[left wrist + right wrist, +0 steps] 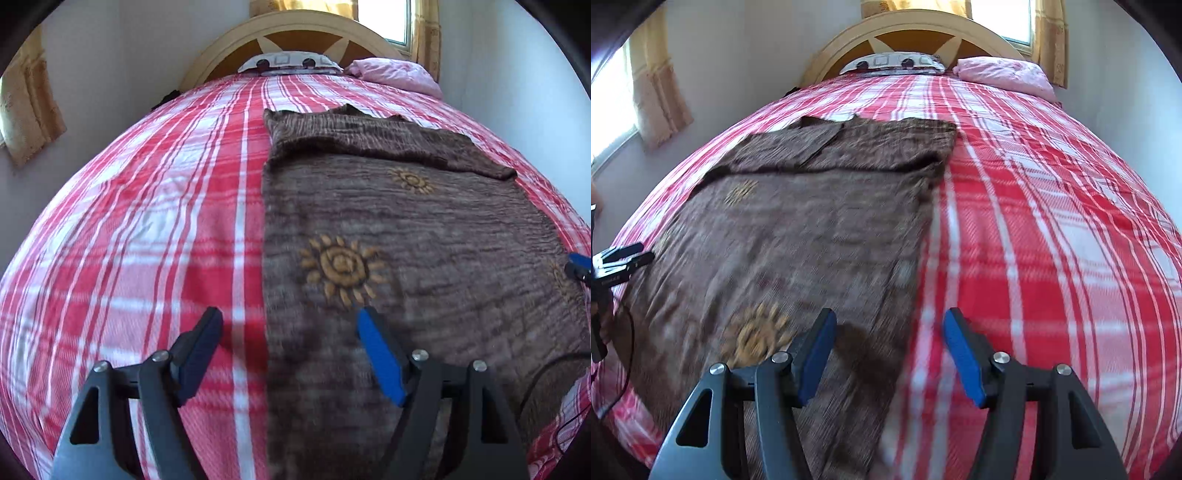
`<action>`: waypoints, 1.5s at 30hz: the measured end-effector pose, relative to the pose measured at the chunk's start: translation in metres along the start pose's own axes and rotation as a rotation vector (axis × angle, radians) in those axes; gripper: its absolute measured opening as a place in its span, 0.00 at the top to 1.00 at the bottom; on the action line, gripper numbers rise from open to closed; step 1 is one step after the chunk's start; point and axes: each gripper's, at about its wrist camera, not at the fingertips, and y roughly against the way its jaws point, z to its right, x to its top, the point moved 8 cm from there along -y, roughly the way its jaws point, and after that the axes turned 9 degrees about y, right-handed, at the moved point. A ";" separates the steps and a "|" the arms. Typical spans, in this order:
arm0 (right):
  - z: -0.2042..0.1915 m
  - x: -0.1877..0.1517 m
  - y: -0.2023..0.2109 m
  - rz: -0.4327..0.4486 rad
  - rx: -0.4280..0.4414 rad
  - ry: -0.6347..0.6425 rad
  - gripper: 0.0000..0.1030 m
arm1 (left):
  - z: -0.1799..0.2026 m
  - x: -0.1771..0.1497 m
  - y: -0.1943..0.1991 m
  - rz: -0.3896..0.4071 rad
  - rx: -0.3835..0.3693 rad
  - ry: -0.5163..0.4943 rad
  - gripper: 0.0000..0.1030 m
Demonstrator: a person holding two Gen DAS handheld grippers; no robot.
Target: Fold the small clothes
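Brown garment (406,236) flat, long axis toward headboard (295,33), sleeves folded across.

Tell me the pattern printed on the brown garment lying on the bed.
Golden sun motifs on the crinkled brown garment, clearest in the left wrist view.

A red and white checked bedsheet (147,229) covers the bed, which ends at a curved wooden headboard (291,27). Against the headboard lie a patterned pillow (291,61) and, just beside it, a pink pillow (399,74) (rumpled). Yellow curtains (657,92) hang by the windows.
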 end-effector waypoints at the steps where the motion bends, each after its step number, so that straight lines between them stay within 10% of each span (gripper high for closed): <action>1: -0.004 -0.005 0.005 0.000 0.004 0.004 0.40 | 0.000 -0.004 0.003 0.001 -0.003 0.003 0.24; 24: -0.058 -0.083 0.059 -0.051 0.274 -0.058 0.41 | -0.004 -0.061 0.044 0.026 -0.027 0.033 0.17; 32: -0.044 -0.085 0.058 -0.066 0.298 -0.132 0.72 | -0.005 -0.066 0.048 0.006 -0.042 0.042 0.19; 45: -0.059 -0.083 0.058 -0.051 0.278 -0.059 0.77 | 0.004 -0.081 0.060 -0.016 -0.029 0.060 0.38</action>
